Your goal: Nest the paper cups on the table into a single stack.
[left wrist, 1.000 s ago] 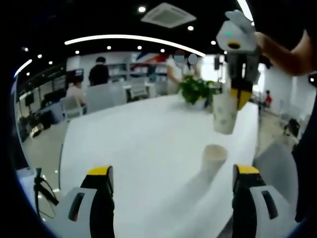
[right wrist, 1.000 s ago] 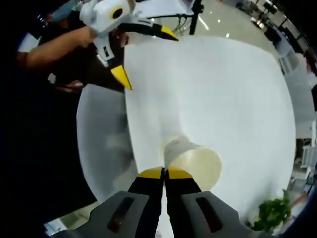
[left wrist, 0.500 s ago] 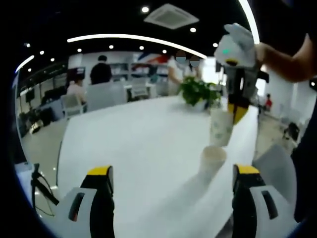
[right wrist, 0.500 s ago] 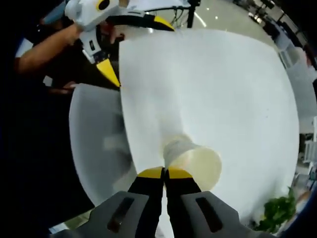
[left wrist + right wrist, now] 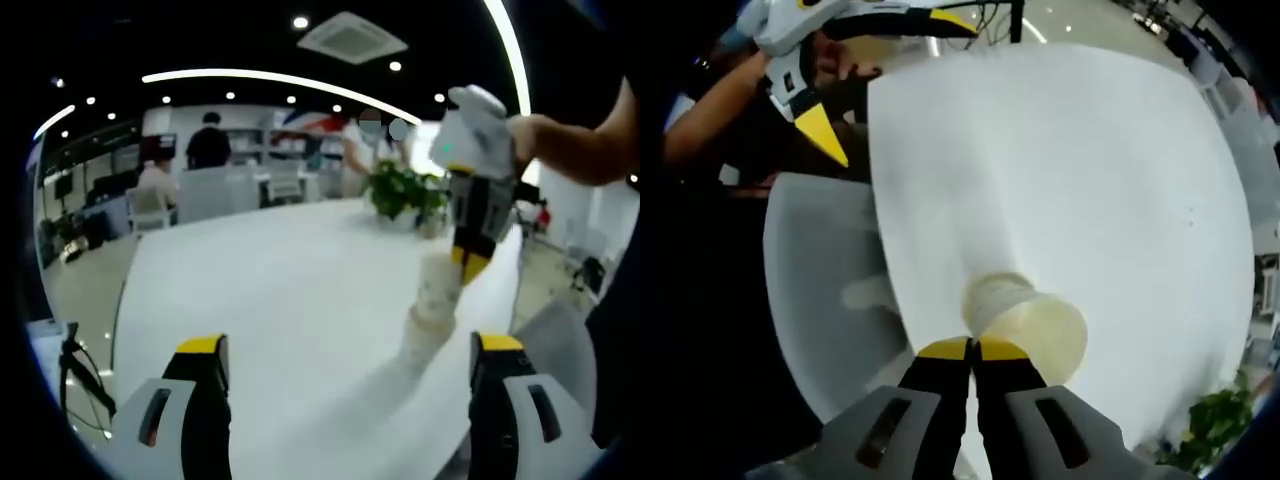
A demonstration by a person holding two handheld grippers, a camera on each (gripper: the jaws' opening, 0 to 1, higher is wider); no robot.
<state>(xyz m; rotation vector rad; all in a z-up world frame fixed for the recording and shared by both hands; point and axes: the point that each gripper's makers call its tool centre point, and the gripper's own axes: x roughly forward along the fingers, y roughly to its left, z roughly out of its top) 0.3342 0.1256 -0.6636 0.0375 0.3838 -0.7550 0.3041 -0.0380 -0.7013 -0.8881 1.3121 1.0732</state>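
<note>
I see white table (image 5: 280, 290), off-white faintly speckled cup (image 5: 438, 283), yellow-tipped grey right gripper (image 5: 466, 266), green plant (image 5: 400, 188).

No text, label, brand, number or sign can be read in either view. The held paper cup (image 5: 437, 292) carries a faint printed pattern in the left gripper view, but it is too small and blurred to make out any letters. A red and blue graphic on the far wall (image 5: 300, 118) is likewise too blurred to read. In the right gripper view the cup's inside (image 5: 1045, 335) is plain, and the white table (image 5: 1070, 170) bears no markings.
</note>
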